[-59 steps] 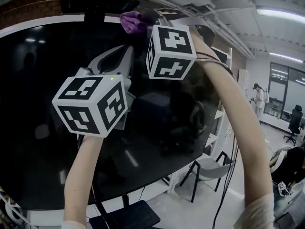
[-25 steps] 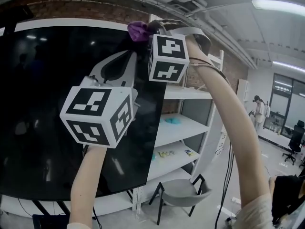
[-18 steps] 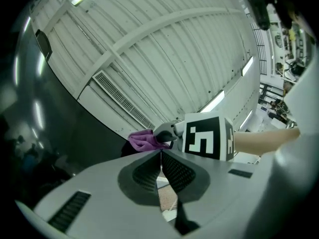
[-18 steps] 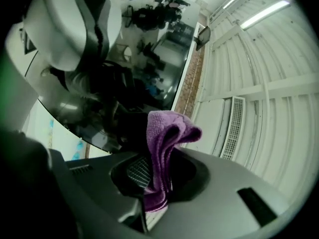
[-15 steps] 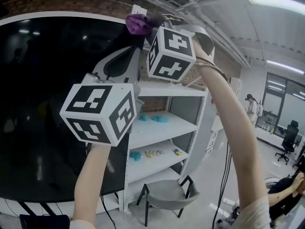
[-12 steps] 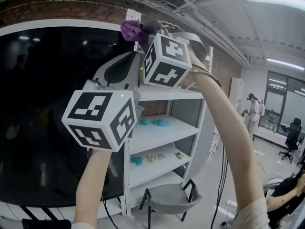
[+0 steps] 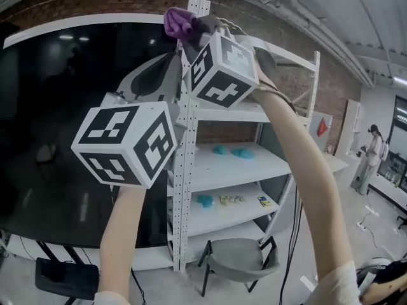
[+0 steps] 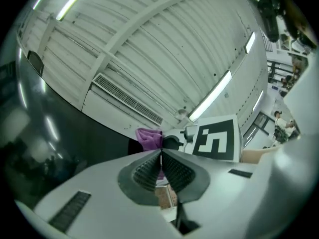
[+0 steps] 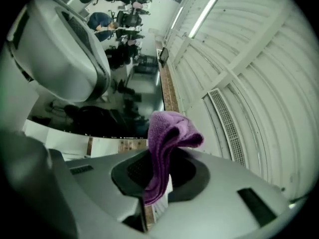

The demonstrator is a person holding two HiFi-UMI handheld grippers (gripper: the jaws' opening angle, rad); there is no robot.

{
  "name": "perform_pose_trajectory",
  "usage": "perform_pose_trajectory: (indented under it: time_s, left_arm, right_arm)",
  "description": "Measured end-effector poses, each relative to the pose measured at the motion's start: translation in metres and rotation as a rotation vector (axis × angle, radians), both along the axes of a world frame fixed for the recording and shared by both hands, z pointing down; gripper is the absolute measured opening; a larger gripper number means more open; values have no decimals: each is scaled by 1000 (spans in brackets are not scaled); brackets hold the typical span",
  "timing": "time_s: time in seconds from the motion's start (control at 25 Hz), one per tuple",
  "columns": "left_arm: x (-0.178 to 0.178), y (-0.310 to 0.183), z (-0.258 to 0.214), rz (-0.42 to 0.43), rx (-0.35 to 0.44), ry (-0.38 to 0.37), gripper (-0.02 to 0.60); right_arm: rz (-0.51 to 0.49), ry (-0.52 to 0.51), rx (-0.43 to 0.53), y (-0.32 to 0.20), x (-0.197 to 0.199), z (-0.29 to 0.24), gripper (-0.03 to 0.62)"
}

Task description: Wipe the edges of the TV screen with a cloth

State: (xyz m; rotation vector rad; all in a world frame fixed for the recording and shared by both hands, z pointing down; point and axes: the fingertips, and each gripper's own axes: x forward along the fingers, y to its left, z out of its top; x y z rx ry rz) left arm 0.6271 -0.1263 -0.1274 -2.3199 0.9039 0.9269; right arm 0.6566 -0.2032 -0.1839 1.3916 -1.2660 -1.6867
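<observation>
A purple cloth is pinched in my right gripper, which is raised to the top right corner of the black TV screen, by its white top edge. In the right gripper view the cloth sticks up folded between the jaws of the right gripper. My left gripper is held just below and left of it, in front of the screen's right edge. Its jaws in the left gripper view are pressed together with nothing between them; the cloth shows just beyond.
A white shelving unit with small teal items stands right of the TV against a brick wall. A grey chair sits below it. A black item lies on the floor under the TV. A person stands far right.
Both grippers and the view have travelled right along the TV's top edge to its right corner. The shelving has come into view. The cloth stays in the right gripper.
</observation>
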Motion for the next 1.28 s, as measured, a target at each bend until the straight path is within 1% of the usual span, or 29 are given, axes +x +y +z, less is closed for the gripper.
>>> perform_pose_trajectory:
  time_s: [0.24, 0.4, 0.48, 0.56, 0.64, 0.72, 0.76, 0.88, 0.96, 1.0, 1.04, 1.12, 1.2, 1.28]
  left_arm:
    - [-15, -6, 13, -121, -16, -18, 20]
    - [-36, -8, 31, -184, -27, -1, 20]
    - [-42, -6, 48, -208, -31, 4, 20]
    - [-44, -3, 73, -248, -41, -19, 20]
    - [-43, -2, 105, -309, -52, -59, 20]
    - [-42, 2, 145, -352, -68, -86, 20]
    - [-39, 5, 168, -353, -83, -97, 20]
    - [-20, 12, 244, -308, -170, -148, 20]
    - [-13, 10, 285, -310, -232, -159, 20]
    - [-12, 8, 303, -326, -260, -160, 20]
    - [-11, 7, 320, -348, -286, -164, 20]
    - [-12, 8, 353, -394, -335, -185, 20]
    - [-12, 13, 380, -426, -367, -193, 20]
    - [-13, 17, 400, -447, -388, -185, 20]
  right_arm:
    - [-169, -166, 23, 0, 7, -3, 49]
    - [-312, -357, 65, 11, 19, 7, 49]
    - [-392, -462, 93, 24, 31, 25, 49]
    - [-491, -546, 93, 40, 39, 59, 49]
    - [-608, -624, 69, 60, 46, 107, 49]
    - [-704, -744, 6, 76, 55, 168, 49]
    - [-726, -810, -48, 80, 60, 201, 49]
    - [-768, -997, -210, 86, 70, 289, 49]
    - [-789, -1115, -269, 86, 72, 332, 49]
    - [-783, -1155, -291, 85, 73, 353, 49]
    - [-765, -1180, -311, 85, 73, 373, 49]
    - [-716, -1197, -359, 86, 71, 415, 49]
    - [-673, -1191, -417, 90, 68, 454, 49]
    - [-639, -1182, -469, 93, 65, 484, 49]
